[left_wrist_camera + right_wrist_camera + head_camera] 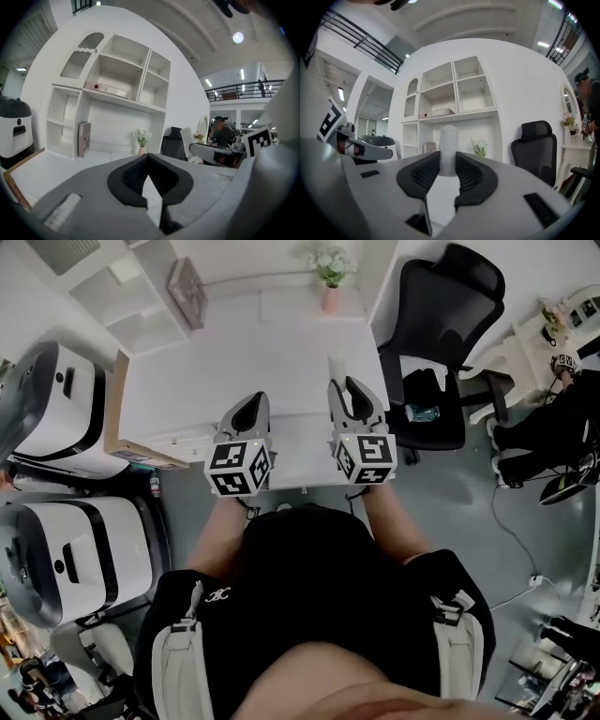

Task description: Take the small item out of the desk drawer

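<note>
The left gripper was held over the desk, jaws together and empty. Just right of it, the right gripper was clamped on a white tube, which stood upright between its jaws.

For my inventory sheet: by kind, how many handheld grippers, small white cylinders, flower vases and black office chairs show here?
Handheld two-jaw grippers: 2 (left gripper, right gripper)
Translucent white cylinder, between the right gripper's jaws: 1
Pink vase of white flowers: 1
Black mesh office chair: 1
Total: 5
</note>
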`<state>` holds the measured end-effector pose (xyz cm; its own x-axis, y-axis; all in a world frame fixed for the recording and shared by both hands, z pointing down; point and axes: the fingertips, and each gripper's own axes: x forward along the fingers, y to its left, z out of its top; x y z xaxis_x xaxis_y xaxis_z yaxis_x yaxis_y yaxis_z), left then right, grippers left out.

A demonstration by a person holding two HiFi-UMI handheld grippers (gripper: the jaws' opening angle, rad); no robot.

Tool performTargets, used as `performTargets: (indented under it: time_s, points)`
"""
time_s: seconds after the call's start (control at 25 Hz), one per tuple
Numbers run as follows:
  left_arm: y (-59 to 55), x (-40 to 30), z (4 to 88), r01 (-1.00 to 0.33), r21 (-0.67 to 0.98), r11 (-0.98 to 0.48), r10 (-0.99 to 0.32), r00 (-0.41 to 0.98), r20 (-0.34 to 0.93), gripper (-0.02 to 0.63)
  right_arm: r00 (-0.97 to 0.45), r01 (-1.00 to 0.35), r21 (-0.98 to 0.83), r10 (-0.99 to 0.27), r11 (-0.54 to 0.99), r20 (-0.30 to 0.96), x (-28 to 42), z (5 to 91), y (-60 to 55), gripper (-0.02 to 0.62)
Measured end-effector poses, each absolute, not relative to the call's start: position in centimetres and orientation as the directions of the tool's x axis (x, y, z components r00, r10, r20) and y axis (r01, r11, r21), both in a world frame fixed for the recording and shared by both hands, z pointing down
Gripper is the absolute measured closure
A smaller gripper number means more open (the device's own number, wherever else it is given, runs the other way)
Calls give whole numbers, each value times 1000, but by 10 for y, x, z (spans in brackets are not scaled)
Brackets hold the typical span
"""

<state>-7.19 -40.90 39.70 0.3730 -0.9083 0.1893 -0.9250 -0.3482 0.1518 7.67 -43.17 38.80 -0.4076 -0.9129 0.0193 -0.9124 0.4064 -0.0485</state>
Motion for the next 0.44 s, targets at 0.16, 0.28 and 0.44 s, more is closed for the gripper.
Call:
performTargets:
  time_s: [0.16,0.28,0.44]
  points:
    - [-409,-71,398,-925,151,-349,-907,374,192,592,-414,-909,-52,-910,413,16,76,388,-432,492]
    - [-409,-71,398,-925,151,-348,-907,373,194,591,-419,-907,-55,-908,417,21,74,389,-433,492]
    - [-410,-74,399,-925,150,-349,-907,374,192,591,-425,-904,-56,-904,423,34,69,394,-435,492]
